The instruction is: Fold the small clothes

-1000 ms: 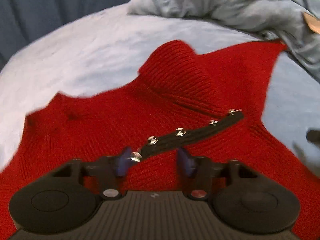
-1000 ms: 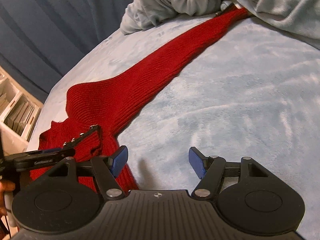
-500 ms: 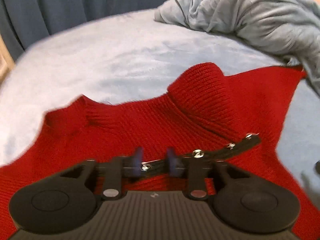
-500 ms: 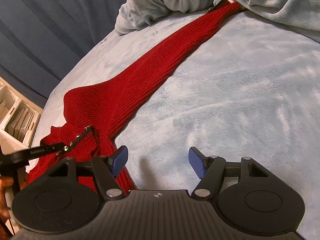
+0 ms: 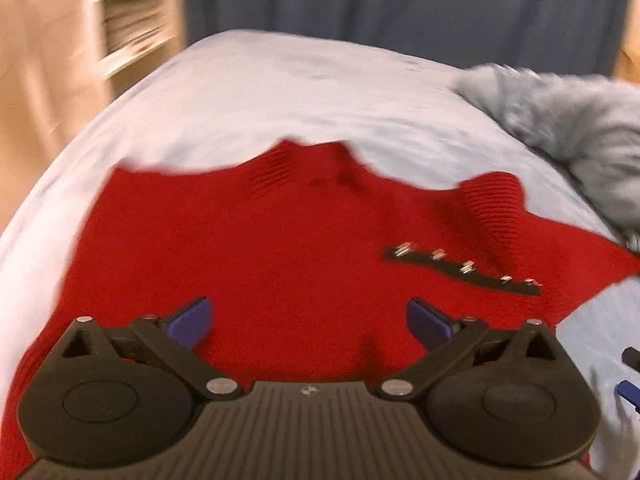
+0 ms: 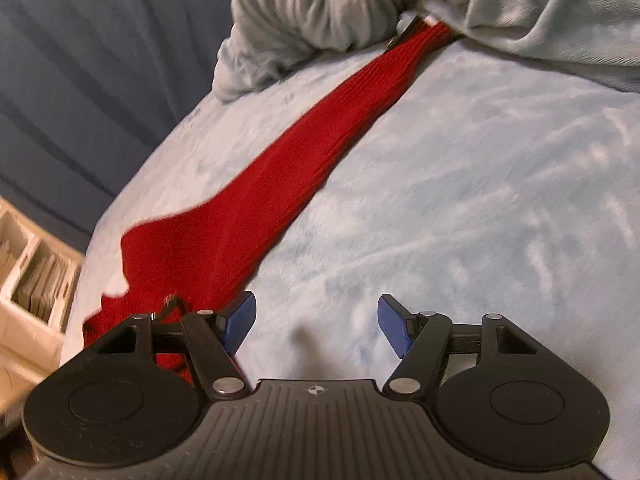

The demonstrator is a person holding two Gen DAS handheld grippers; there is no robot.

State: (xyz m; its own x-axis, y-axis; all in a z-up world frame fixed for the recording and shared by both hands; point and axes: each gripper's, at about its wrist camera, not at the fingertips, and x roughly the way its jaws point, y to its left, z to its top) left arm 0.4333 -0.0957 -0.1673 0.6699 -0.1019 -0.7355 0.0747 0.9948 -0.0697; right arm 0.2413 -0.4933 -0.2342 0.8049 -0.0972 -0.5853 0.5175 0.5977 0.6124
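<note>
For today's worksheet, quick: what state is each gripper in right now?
Left gripper: jaws opening, nothing between them, red sweater below.
Right gripper: open, empty, over the light blue blanket.

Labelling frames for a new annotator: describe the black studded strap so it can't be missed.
Start at the pale blue bed cover, then the red knit sweater spread on it. On the sweater's right side, below the ribbed collar, lies the black strap, the only dark strip there, with a row of silver studs.

Bunched grey blanket point(image 6: 340, 12) over sleeve end point(image 6: 428, 36)
</note>
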